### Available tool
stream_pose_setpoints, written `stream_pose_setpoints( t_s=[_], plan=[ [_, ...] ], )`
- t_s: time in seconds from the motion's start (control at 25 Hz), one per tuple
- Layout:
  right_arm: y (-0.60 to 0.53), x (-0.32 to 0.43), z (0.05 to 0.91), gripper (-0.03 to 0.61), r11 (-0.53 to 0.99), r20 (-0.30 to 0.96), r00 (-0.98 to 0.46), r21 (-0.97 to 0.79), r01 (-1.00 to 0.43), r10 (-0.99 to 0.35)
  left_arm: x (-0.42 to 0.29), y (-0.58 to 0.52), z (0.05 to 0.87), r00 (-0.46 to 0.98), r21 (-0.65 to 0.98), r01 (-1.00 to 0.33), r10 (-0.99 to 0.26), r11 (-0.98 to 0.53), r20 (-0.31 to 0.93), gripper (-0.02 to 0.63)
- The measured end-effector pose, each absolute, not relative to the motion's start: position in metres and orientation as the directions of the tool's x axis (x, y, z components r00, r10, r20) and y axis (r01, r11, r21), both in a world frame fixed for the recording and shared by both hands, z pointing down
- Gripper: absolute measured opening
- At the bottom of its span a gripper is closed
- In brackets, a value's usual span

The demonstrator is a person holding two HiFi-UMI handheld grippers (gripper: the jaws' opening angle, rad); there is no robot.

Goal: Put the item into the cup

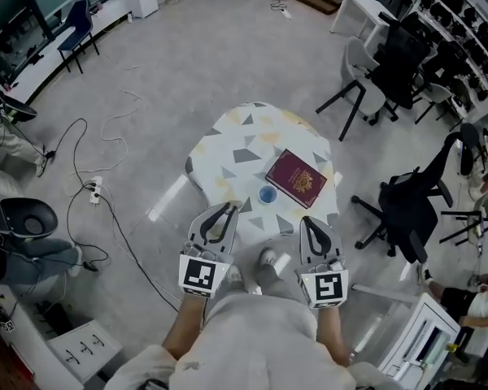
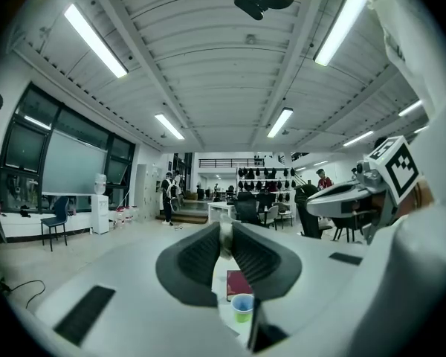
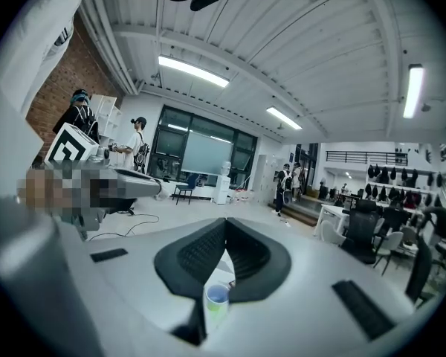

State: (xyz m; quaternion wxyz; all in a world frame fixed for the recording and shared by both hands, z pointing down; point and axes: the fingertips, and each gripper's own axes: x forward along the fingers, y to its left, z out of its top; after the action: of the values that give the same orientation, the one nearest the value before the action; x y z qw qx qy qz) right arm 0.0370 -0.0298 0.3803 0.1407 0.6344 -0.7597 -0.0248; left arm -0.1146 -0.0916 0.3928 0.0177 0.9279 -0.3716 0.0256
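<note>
A small blue cup (image 1: 267, 194) stands on the speckled round table (image 1: 228, 149), just left of a maroon book (image 1: 296, 178). My left gripper (image 1: 232, 207) is level at the table's near edge, to the left of the cup and nearer than it. Its jaws are shut on a small pale item (image 2: 225, 236), held at the tips. In the left gripper view the cup (image 2: 242, 306) and the book (image 2: 236, 282) show below the jaws. My right gripper (image 1: 306, 220) hovers on the near right side of the cup. Its jaws (image 3: 224, 222) are shut with nothing in them, and the cup (image 3: 216, 297) sits below them.
Black office chairs (image 1: 407, 205) stand to the right of the table, with another chair (image 1: 366, 80) behind it. Cables and a power strip (image 1: 93, 189) lie on the floor to the left. The person's shoes (image 1: 264, 260) are under the table's near edge.
</note>
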Motion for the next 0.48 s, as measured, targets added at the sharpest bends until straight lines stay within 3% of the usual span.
stream_pose_setpoints(
  t_s=[0.48],
  plan=[
    [-0.07,0.054,0.425,0.008,0.273,0.219,-0.24,0.131,-0.953,-0.946,-0.073,-0.114,0.422,0.735,-0.002,-0.673,-0.669,-0.74,0.113,0.059]
  ],
)
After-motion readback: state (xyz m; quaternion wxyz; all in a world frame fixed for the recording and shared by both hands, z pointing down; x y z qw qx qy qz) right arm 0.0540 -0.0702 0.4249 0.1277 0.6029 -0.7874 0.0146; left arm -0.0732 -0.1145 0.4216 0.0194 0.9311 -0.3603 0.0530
